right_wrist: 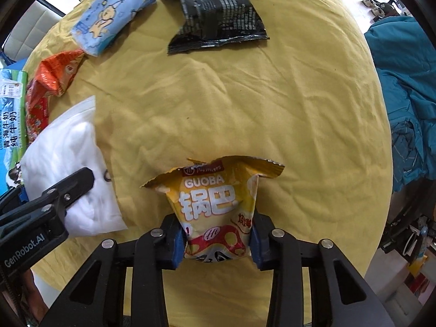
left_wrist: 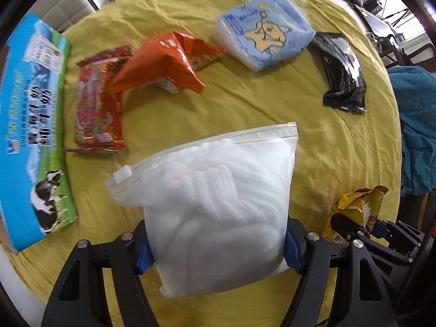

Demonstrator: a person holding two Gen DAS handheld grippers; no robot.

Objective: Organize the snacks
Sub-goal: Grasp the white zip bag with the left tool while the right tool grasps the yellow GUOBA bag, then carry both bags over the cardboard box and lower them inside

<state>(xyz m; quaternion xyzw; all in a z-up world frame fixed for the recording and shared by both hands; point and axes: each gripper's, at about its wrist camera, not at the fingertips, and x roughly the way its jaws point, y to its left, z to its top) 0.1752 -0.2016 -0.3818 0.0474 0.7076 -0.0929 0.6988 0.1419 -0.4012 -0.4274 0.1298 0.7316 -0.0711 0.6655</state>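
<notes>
"GUOBA" and 锅巴 read clear in white on the yellow snack bag (right_wrist: 218, 204); "GenRobot.AI" runs along the left gripper (right_wrist: 105, 175) body.

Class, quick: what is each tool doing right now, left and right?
Left tool: closed on the white zip bag.
Right tool: closed on the yellow snack packet.

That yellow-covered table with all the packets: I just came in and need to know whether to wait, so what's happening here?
A person is sorting snacks with two handheld grippers. The left gripper is clamped on a white zip bag, and the right gripper is shut on a yellow Guoba snack packet. Lying loose on the yellow tablecloth are a black packet, a blue tissue pack, an orange packet, a red packet, and a milk carton box at the edge.
</notes>
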